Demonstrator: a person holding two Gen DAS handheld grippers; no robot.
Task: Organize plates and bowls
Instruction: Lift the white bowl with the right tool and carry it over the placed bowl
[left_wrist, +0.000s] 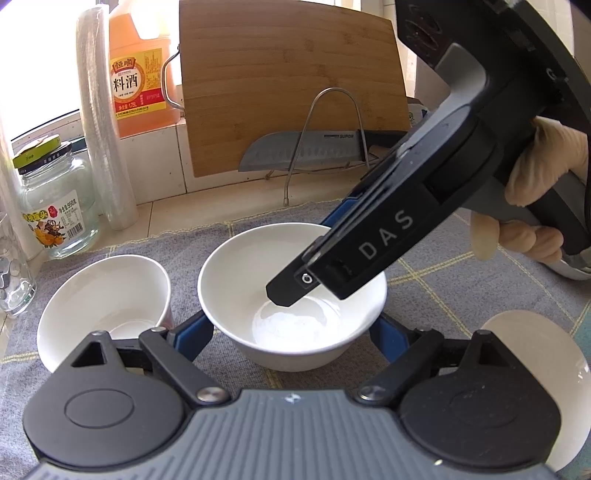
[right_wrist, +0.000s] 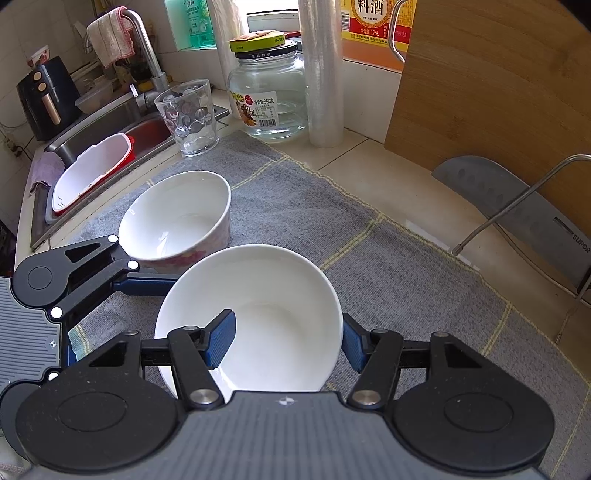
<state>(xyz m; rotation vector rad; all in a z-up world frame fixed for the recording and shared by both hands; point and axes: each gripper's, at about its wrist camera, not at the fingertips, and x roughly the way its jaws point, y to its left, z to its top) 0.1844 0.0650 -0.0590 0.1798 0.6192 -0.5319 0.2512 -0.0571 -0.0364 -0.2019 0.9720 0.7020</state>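
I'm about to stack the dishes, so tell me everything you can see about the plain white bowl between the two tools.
The white bowl is plain, glossy, ceramic-looking, round, empty and upright on the grey checked cloth. The right tool is shut across its wall, one finger inside, one outside. The left tool brackets its sides; whether those pads press is unclear.

"DAS" marks the right hand-held gripper (left_wrist: 286, 295); "SUPOR" the knife (left_wrist: 303, 149).
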